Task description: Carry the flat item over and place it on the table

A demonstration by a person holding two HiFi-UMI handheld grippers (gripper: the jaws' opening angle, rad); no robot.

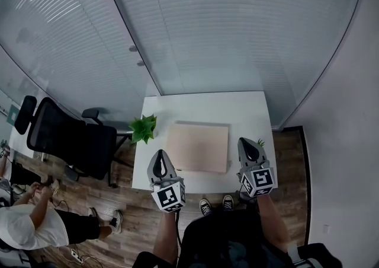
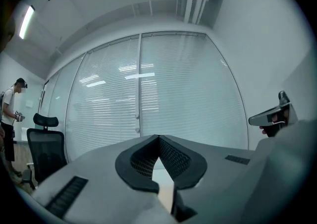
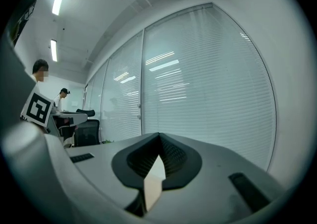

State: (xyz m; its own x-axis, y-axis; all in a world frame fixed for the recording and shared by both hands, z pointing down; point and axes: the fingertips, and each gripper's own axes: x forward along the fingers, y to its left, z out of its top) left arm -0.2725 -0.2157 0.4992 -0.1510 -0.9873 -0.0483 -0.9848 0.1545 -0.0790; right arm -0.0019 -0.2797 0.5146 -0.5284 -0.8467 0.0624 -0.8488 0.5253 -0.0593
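Observation:
A flat pale-pink board [image 1: 197,147] lies on the white table [image 1: 201,107], near its front edge. My left gripper [image 1: 160,159] hovers just off the board's near left corner. The right gripper [image 1: 249,145] is just off its near right side. Neither touches the board in the head view. In the left gripper view the jaws [image 2: 159,139] meet at their tips, and so do those in the right gripper view [image 3: 159,136]. A thin pale sliver shows low in the slit behind each pair of tips. I cannot tell what it is.
A small green plant [image 1: 143,127] stands at the table's left edge. A black office chair [image 1: 71,136] is left of the table, and a person [image 1: 29,225] in a white shirt is at the lower left. A glass wall with blinds [image 1: 237,29] runs behind the table.

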